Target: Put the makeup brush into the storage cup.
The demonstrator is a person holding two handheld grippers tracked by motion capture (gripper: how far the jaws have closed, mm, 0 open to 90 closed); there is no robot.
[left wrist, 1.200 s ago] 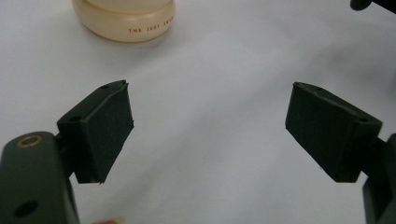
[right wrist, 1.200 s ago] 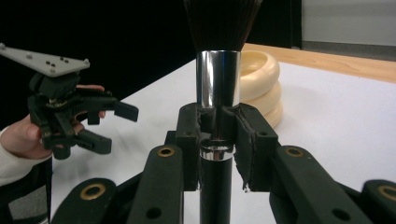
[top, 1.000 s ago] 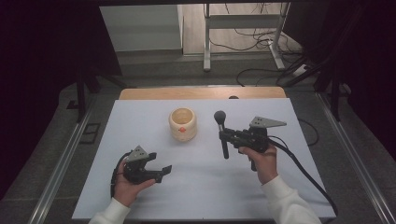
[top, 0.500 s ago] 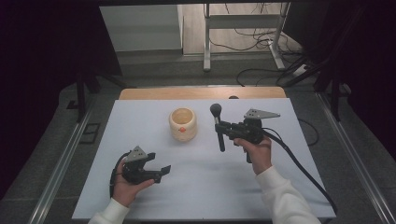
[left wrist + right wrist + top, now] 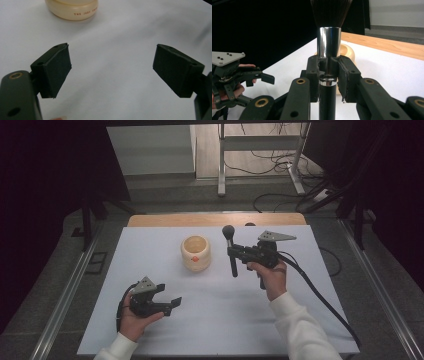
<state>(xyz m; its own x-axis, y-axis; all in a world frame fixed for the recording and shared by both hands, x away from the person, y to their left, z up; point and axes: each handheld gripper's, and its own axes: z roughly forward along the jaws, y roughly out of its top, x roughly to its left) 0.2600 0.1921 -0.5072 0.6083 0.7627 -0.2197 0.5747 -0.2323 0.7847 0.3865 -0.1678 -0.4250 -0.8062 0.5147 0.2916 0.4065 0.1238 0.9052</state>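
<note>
A black makeup brush (image 5: 231, 251) with a silver ferrule (image 5: 328, 45) stands upright, bristles up, in my right gripper (image 5: 235, 253), which is shut on it and held above the table just right of a cream-coloured cup (image 5: 195, 253). The same cup (image 5: 348, 51) shows behind the brush in the right gripper view. My left gripper (image 5: 170, 303) rests low at the front left of the white table (image 5: 300, 295), open, with nothing between its pads (image 5: 56, 67). The cup's base (image 5: 72, 8) lies ahead of it in the left gripper view.
A wooden strip (image 5: 210, 219) runs along the table's far edge. A cable (image 5: 320, 295) trails from the right gripper over the table's right side. Metal rails (image 5: 65, 295) flank the table, and cables (image 5: 280, 195) lie on the floor behind it.
The right gripper has carried the upright brush a little left and farther back, closer to the cup. The left gripper has stayed in place.
</note>
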